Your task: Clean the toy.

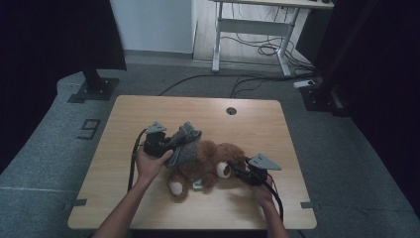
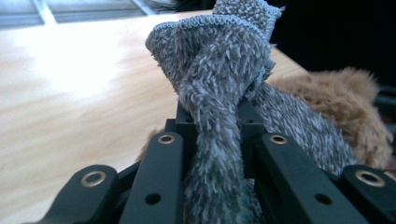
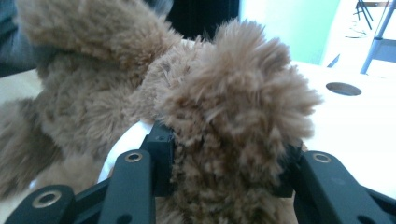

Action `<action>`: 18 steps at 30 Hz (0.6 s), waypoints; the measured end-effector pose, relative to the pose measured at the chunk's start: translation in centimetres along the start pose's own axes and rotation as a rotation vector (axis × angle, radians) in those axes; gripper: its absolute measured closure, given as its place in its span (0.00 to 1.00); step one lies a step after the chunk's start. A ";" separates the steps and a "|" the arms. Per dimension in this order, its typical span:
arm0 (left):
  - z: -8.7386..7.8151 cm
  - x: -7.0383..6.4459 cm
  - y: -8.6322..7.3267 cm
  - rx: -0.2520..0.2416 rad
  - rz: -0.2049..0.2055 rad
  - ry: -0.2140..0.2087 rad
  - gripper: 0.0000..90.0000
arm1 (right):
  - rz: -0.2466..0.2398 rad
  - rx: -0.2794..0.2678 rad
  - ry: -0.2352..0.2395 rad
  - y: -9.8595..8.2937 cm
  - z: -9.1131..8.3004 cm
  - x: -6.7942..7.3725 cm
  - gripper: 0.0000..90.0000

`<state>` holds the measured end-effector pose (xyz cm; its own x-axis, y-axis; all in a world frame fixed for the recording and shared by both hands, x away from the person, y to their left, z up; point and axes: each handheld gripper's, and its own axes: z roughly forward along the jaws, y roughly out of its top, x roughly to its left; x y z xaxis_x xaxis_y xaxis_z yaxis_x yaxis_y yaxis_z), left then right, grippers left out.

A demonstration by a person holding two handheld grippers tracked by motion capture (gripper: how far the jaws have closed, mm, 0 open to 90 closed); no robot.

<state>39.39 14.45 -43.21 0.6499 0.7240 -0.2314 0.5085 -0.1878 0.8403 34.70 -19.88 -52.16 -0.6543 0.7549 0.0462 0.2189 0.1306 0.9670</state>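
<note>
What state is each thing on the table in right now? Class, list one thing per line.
Grey cloth: bunched, pinched in the left claw, draped on the teddy.
Teddy bear: lying on the table.
Left claw: shut on the cloth.
Right claw: shut on the teddy's furry part.
Table: bearing the teddy.

- In front of my left gripper [image 1: 171, 144] the grey cloth [image 1: 185, 146] stands up between its jaws and blocks the way forward.
- My right gripper [image 1: 237, 171] has the brown plush bear [image 1: 210, 161] directly ahead, pinched between its jaws; there is no passage there.
- The bear lies between my two hands, so a crossing over the middle is closed.
- The far part of the table [image 1: 198, 106] is bare up to the round hole [image 1: 231, 110].
- The left and right borders of the table are free too.
</note>
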 end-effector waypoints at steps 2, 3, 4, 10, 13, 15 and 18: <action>0.6 -1.0 1.0 0.023 0.028 -0.006 0.85 | -0.015 -0.008 0.014 -0.5 -0.6 0.1 0.61; 1.2 -1.5 1.3 0.039 0.036 -0.013 0.85 | -0.020 -0.012 0.019 -0.7 -0.8 0.2 0.60; 1.8 -1.9 1.5 0.061 0.040 -0.024 0.85 | -0.027 -0.015 0.020 -0.8 -1.0 0.2 0.60; 4.2 -3.3 0.1 0.137 0.062 -0.051 0.85 | -0.028 -0.011 0.036 -1.2 -2.0 0.6 0.46; 3.9 -3.3 -0.7 0.125 0.059 -0.057 0.85 | 0.005 0.009 0.051 -0.9 -2.7 0.5 0.34; 3.7 -3.3 -1.1 0.116 0.061 -0.056 0.85 | 0.028 0.032 0.053 -0.4 -3.2 0.5 0.28; 3.4 -3.4 -1.8 0.102 0.059 -0.058 0.85 | 0.068 0.025 0.051 0.9 -4.3 0.3 0.23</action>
<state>38.20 10.04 -45.64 0.7104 0.6705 -0.2139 0.5214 -0.2972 0.7999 31.55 -22.33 -50.21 -0.6732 0.7288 0.1249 0.2818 0.0967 0.9546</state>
